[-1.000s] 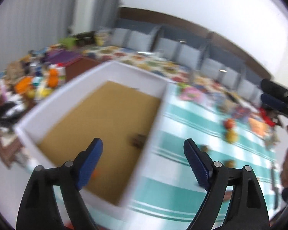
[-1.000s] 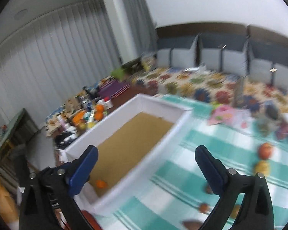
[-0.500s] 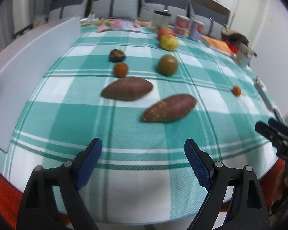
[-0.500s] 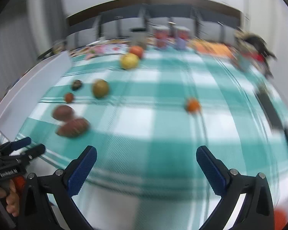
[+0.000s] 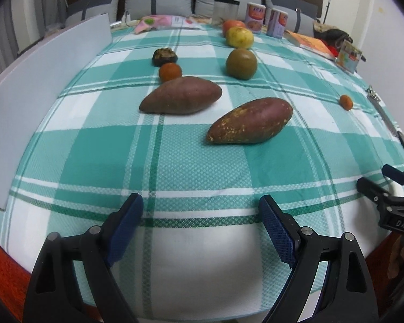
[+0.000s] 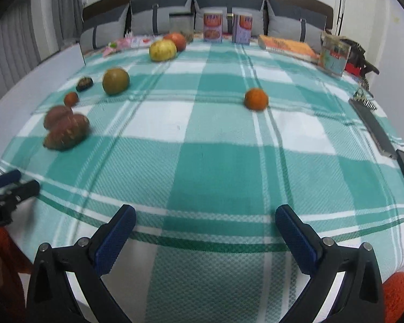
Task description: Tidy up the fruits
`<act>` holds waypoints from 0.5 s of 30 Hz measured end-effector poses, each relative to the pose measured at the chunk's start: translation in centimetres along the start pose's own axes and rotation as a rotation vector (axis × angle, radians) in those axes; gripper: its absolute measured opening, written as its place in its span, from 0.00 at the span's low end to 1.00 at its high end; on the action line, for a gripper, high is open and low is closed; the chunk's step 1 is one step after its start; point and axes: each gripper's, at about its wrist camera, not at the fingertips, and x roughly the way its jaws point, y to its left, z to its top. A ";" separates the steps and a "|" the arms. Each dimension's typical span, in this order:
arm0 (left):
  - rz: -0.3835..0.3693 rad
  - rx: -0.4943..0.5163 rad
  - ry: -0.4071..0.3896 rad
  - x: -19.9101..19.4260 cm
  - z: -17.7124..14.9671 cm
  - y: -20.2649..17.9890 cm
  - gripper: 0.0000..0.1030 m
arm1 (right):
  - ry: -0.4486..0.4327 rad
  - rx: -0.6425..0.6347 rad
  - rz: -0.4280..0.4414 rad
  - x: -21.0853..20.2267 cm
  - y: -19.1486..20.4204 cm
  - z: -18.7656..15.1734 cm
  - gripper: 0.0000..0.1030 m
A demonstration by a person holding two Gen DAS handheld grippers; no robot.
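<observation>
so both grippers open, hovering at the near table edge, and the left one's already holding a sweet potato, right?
Not quite. The left gripper holds nothing: in the left wrist view both sweet potatoes lie on the tablecloth well ahead of it. Both grippers, right included, are open at the near edge.

Even, soft indoor light fills both views, bright enough for clear colour, with no hard glare. On the checked tablecloth point(image 5: 94, 150) each sweet potato point(image 5: 250, 121) casts only a faint, short shadow beneath itself. The left wrist view is sharp across the middle. The right wrist view is smeared at its left side (the sweet potatoes point(image 6: 66, 130) there look doubled), while its small orange fruit point(image 6: 256, 99) stays fairly crisp. Fisheye bending bows the cloth's stripes, and dark vignetting rings the corners.
</observation>
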 end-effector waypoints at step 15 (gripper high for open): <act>0.027 0.042 -0.007 0.4 -0.1 -0.8 0.94 | -0.068 0.010 -0.013 0.2 0.2 -0.8 1.00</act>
